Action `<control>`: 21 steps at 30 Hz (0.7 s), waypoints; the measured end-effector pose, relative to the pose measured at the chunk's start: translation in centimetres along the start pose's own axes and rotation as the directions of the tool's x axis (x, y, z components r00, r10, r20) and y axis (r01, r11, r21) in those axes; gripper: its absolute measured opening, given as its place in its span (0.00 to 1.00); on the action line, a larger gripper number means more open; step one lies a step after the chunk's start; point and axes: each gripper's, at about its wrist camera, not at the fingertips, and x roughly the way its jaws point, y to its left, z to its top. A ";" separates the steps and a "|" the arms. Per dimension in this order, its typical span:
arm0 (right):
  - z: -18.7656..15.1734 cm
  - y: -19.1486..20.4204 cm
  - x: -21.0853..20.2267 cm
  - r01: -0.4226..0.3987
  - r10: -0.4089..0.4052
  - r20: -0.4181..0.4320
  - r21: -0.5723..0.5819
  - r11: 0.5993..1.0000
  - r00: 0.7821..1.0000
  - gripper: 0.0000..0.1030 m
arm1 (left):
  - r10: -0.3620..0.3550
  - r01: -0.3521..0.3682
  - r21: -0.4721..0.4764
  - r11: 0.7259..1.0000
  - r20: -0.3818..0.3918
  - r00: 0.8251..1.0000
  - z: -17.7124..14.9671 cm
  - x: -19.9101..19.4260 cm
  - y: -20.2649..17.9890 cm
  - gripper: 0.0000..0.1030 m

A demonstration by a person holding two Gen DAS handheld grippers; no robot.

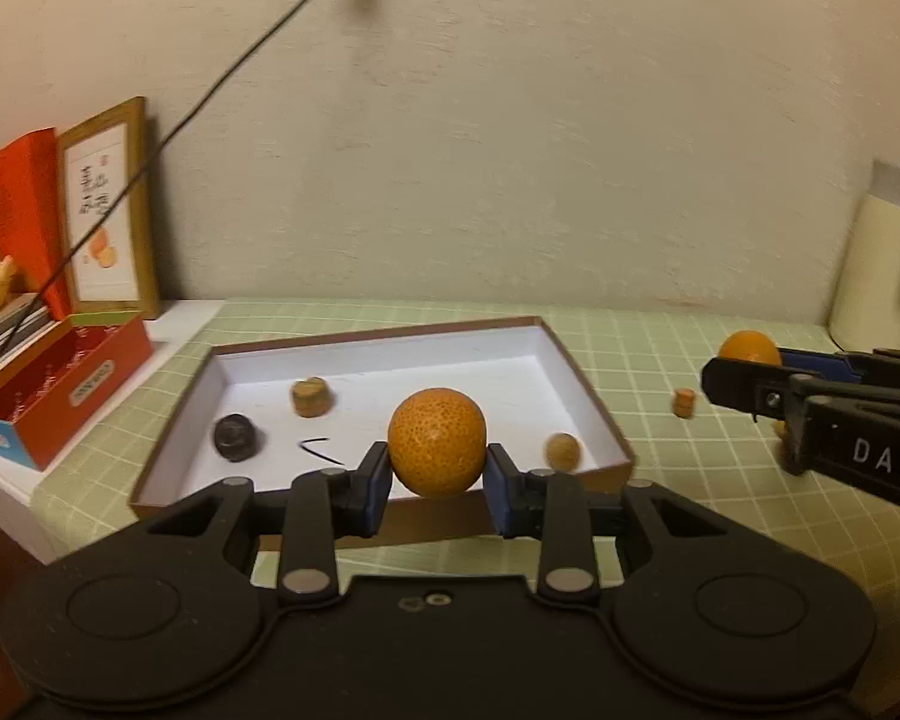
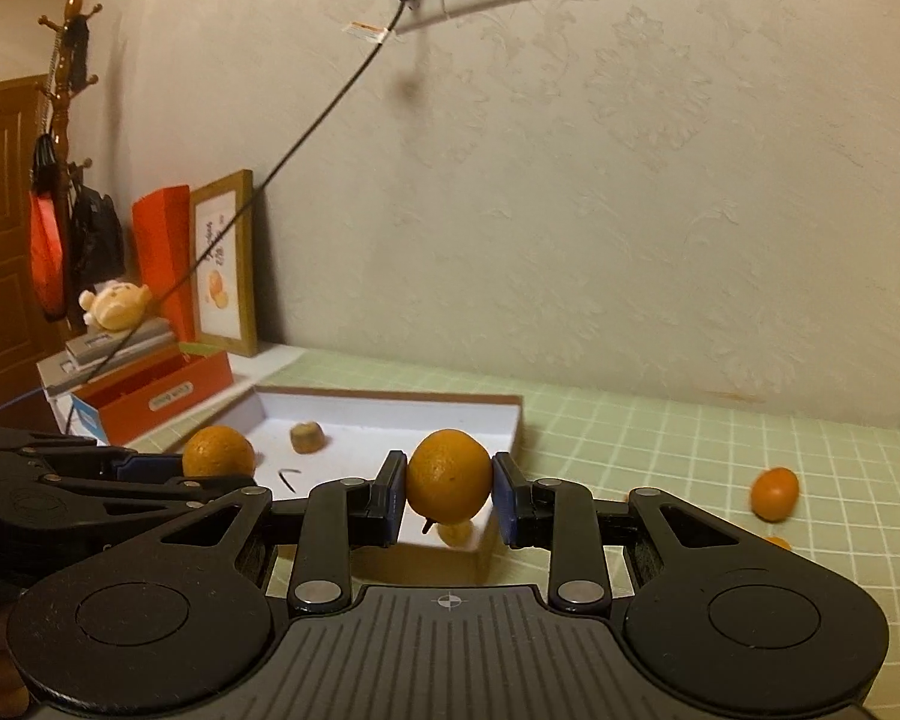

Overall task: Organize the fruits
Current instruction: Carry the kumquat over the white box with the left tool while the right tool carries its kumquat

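Left gripper (image 1: 437, 471): an orange (image 1: 437, 441) is clamped between the fingers (image 1: 373, 489), held above the near edge of the shallow white tray (image 1: 384, 354) on the green-grid worktop (image 1: 660, 348). Right gripper (image 2: 449, 504): a second orange (image 2: 448, 483) is gripped at 12 o'clock, over the tray's near corner. A loose orange (image 2: 774, 493) is seen on the worktop at 3 o'clock.
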 end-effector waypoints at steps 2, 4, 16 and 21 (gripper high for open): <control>0.2 0.4 0.4 -0.011 0.011 0.001 -0.002 1.000 1.000 0.30 | 0.014 -0.014 -0.010 1.000 0.001 1.000 0.1 -0.1 0.6 0.23; 0.4 0.7 0.8 -0.020 0.020 0.007 -0.002 1.000 1.000 0.30 | 0.027 -0.027 -0.019 0.999 0.003 1.000 0.2 -0.1 1.1 0.23; 1.3 3.5 4.1 -0.081 0.081 0.006 -0.011 0.997 0.997 0.30 | 0.105 -0.104 -0.060 0.993 0.013 0.994 1.1 0.6 5.0 0.23; 1.4 4.1 5.6 -0.093 0.093 -0.006 -0.010 0.996 0.996 0.30 | 0.134 -0.133 -0.080 0.988 0.004 0.991 1.6 1.4 6.6 0.23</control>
